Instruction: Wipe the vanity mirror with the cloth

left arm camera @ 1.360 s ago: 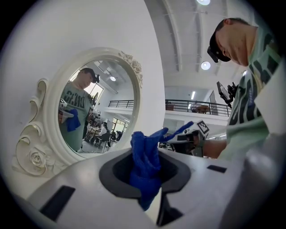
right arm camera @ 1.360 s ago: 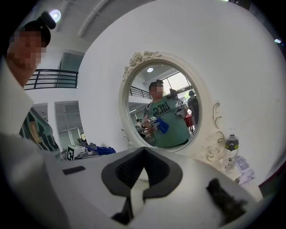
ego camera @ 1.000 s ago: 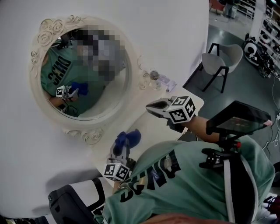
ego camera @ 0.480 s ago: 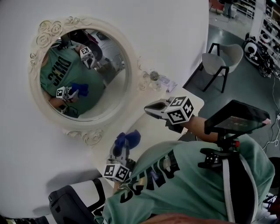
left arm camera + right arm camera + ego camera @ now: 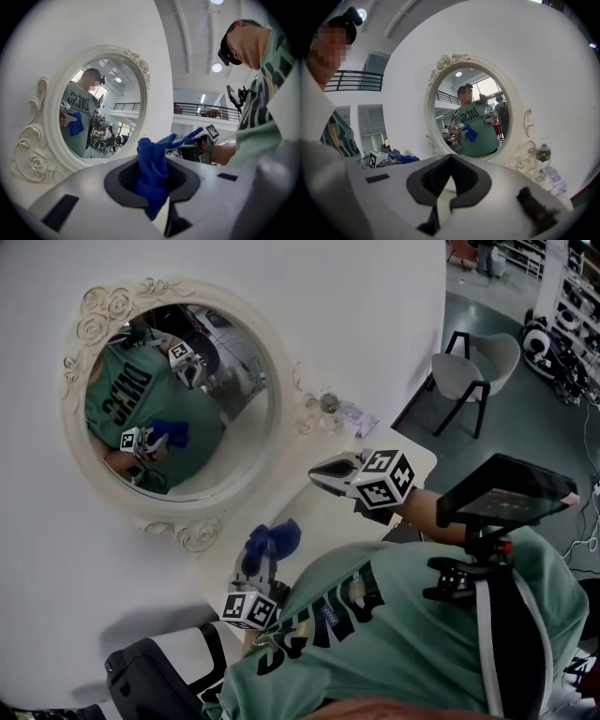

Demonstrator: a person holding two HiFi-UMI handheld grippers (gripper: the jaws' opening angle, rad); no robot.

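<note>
At the left the round mirror stands upright in its ornate white frame against the white wall, at the back of a white tabletop. Its glass reflects the person and both grippers. No smear or streak shows on it, so the pictures do not tell whether any of it has been wiped.

Right of the mirror's lower edge, the left gripper hovers over the tabletop, clamped on the blue cloth. The left gripper view shows the cloth bunched between the jaws, with a tuft sticking out past them. The cloth is near the frame but clear of the glass.

Further right, the right gripper is held above the tabletop, pointing toward the mirror. Its jaws are together with nothing between them. Behind it a small bottle stands by the wall, and a white chair is on the floor at the far right.

Judging from this, the cloth is in hand and the wipe itself is not under way. The left gripper has yet to carry the cloth up to the glass and pass it across.
</note>
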